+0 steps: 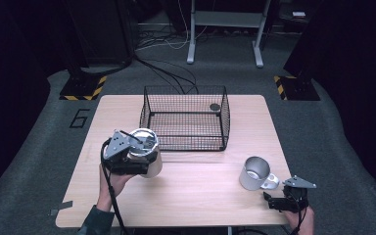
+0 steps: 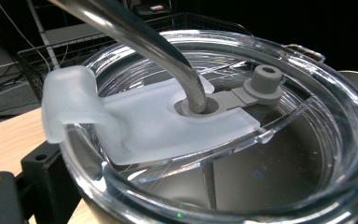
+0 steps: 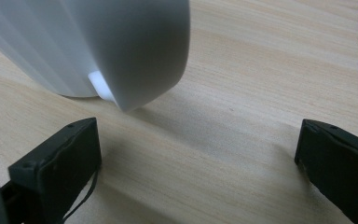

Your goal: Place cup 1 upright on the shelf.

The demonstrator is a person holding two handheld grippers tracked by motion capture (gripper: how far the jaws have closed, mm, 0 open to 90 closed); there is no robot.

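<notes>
A steel tumbler [image 1: 148, 155] with a clear lid [image 2: 242, 140] and a bent metal straw [image 2: 158, 42] is held at the table's left, tilted slightly. My left gripper [image 1: 127, 159] is shut on its side; one black jaw shows at the lower left of the left gripper view, pressed against the tumbler wall. A steel mug [image 1: 253, 172] stands at the right with its pale handle [image 1: 272, 182] turned toward my right gripper [image 1: 274, 200]. That gripper is open, jaws wide apart on the wood, with the mug's handle [image 3: 135, 56] just ahead of them and untouched.
A black wire basket [image 1: 186, 117] stands at the back middle of the wooden table [image 1: 200, 196], with a small dark disc [image 1: 215, 106] in its far right corner. Bare wood lies between tumbler and mug. The table's right edge runs close by the right gripper.
</notes>
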